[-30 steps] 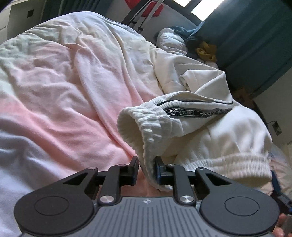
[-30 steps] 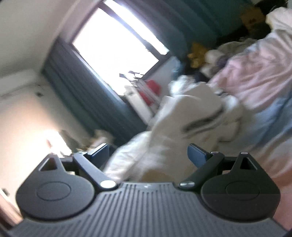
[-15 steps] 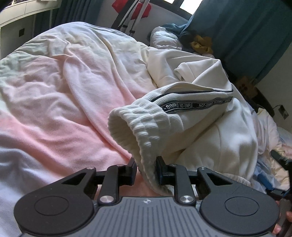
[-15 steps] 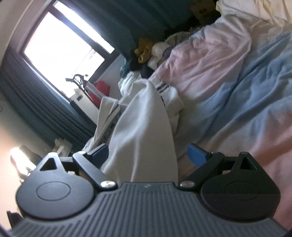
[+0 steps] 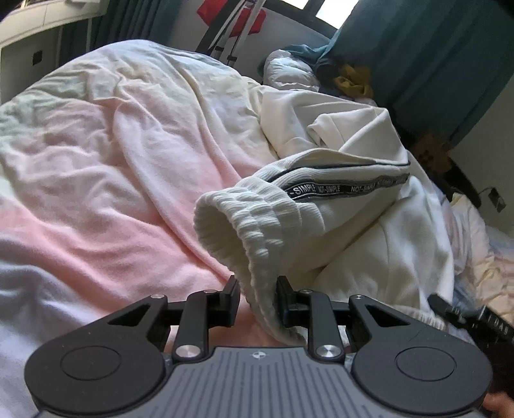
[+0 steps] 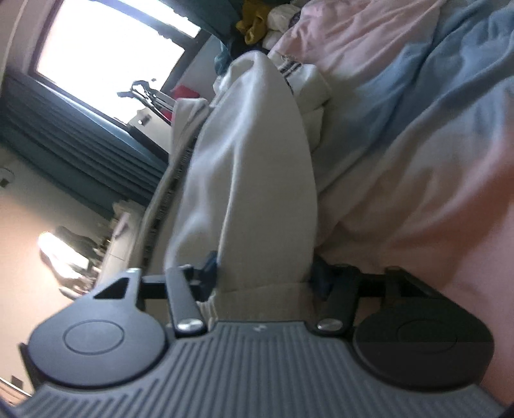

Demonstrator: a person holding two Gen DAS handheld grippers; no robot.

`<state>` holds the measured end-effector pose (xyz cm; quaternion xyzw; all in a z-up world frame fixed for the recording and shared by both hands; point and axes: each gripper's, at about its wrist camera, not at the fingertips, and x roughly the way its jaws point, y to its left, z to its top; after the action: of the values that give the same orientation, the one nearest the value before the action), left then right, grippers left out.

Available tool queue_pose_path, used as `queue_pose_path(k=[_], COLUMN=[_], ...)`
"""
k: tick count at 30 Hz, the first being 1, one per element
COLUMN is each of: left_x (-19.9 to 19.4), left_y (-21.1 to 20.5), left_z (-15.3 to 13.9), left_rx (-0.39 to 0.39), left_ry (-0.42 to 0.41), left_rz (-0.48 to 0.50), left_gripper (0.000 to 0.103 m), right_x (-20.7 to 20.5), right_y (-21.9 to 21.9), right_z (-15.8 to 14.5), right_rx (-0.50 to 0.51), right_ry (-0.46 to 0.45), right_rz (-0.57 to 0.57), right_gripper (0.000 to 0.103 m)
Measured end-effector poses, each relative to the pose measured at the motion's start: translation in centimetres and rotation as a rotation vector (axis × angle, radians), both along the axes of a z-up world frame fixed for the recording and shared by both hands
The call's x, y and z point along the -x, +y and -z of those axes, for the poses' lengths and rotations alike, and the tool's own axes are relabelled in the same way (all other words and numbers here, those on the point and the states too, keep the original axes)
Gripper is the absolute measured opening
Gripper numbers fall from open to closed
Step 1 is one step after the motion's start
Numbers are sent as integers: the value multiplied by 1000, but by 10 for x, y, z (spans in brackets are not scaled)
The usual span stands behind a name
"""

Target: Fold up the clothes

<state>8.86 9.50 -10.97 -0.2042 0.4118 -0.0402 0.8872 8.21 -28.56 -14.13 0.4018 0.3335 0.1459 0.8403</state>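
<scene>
A white garment [image 5: 369, 250] with a black "NOT-SIMPLE" tape stripe [image 5: 347, 188] lies crumpled on the bed. Its ribbed cuff [image 5: 244, 225] rises toward me, and my left gripper [image 5: 257, 289] is shut on the cuff's edge. In the right wrist view a long fold of the same white garment [image 6: 257, 160] runs away from my right gripper [image 6: 263, 270]. Those jaws are closing, and the cloth's thick ribbed hem fills the gap, with both blue pads against it. A black part of that gripper [image 5: 465, 318] shows at the left wrist view's right edge.
A rumpled pink, white and blue duvet [image 5: 112, 160] covers the bed [image 6: 417, 160]. At its far end lies a pile of other clothes [image 5: 353, 80], in front of teal curtains [image 5: 433, 64]. A bright window [image 6: 106, 48] and a red object [image 5: 231, 16] lie beyond.
My right gripper has come down onto the white garment and its jaws have closed from wide open onto the hem. The left gripper has kept its hold on the cuff.
</scene>
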Motion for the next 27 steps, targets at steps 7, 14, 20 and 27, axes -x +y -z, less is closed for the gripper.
queue_pose_path(k=[7, 14, 20, 27], left_x=[24, 41, 25, -4], left_y=[26, 45, 43, 49], left_z=[-19, -28, -12, -3], left_rx=[144, 406, 459, 523], left_ry=[-49, -62, -33, -80], left_rz=[-64, -13, -21, -43], left_gripper=[50, 56, 56, 47], right_x=[47, 65, 59, 50], right_y=[4, 0, -11, 1], right_z=[-44, -30, -2, 1], right_rx=[-24, 66, -33, 51], right_ry=[-152, -13, 80, 70], right_rz=[13, 91, 114, 60], right_gripper=[24, 24, 25, 27])
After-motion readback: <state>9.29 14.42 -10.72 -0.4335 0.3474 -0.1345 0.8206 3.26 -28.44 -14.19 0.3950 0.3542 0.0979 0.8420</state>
